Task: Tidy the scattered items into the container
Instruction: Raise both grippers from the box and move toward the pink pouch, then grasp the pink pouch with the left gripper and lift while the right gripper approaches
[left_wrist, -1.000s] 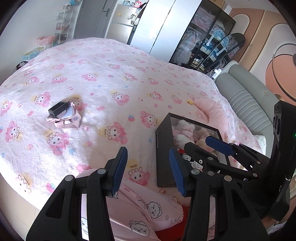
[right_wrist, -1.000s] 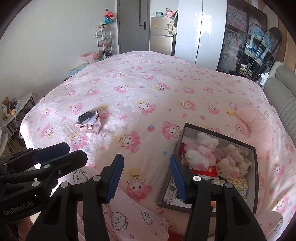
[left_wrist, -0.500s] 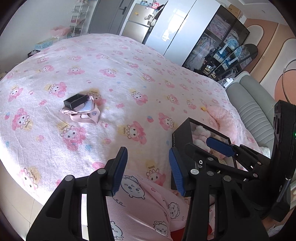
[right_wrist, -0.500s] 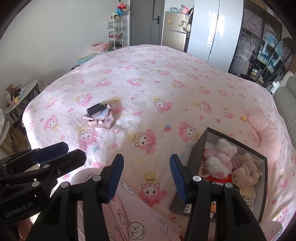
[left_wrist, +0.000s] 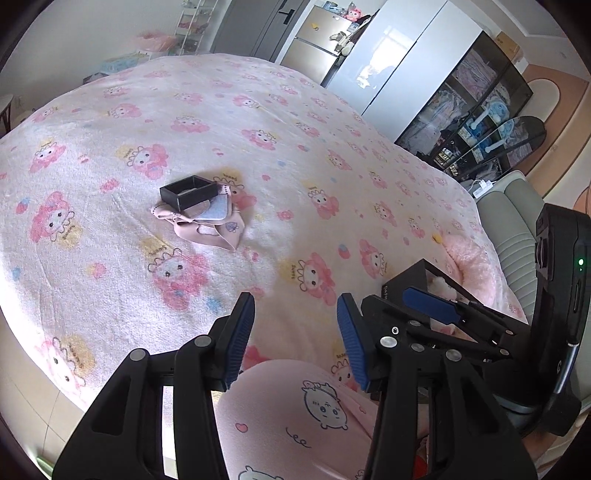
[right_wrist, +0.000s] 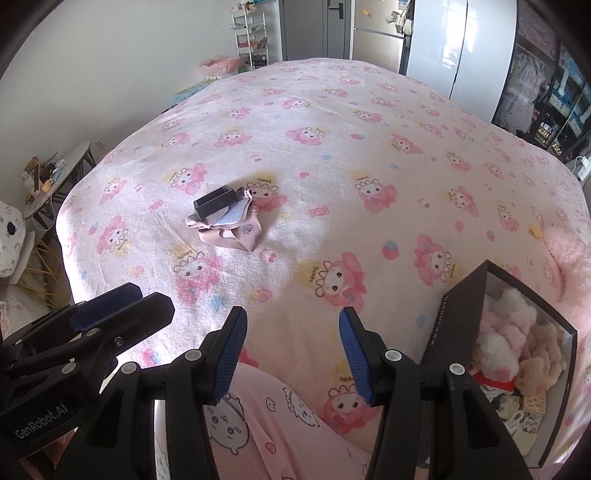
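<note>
A small black open box (left_wrist: 188, 190) (right_wrist: 216, 201) lies on a pink cloth pouch (left_wrist: 216, 230) (right_wrist: 236, 230) on the pink cartoon-print bedspread, left of centre. The black container box (right_wrist: 461, 306) (left_wrist: 413, 275) stands at the right, with plush toys (right_wrist: 509, 332) and cards inside. My left gripper (left_wrist: 295, 332) is open and empty, above the bed's near edge, well short of the small box. My right gripper (right_wrist: 291, 347) is open and empty too, between the pouch and the container. Each gripper shows in the other's view: the left gripper (right_wrist: 125, 306), the right gripper (left_wrist: 424, 304).
A person's knee in pink printed pyjamas (left_wrist: 314, 406) (right_wrist: 258, 424) sits below both grippers. A fluffy pink cushion (right_wrist: 569, 251) lies behind the container. A grey padded headboard (left_wrist: 517, 221) is at the right, a small side table (right_wrist: 55, 173) left of the bed, and wardrobes behind.
Both grippers have moved left and lower over the bed. The small box and pouch now look nearer and more central; the container has slid to the right edge. Jaws stayed apart.
</note>
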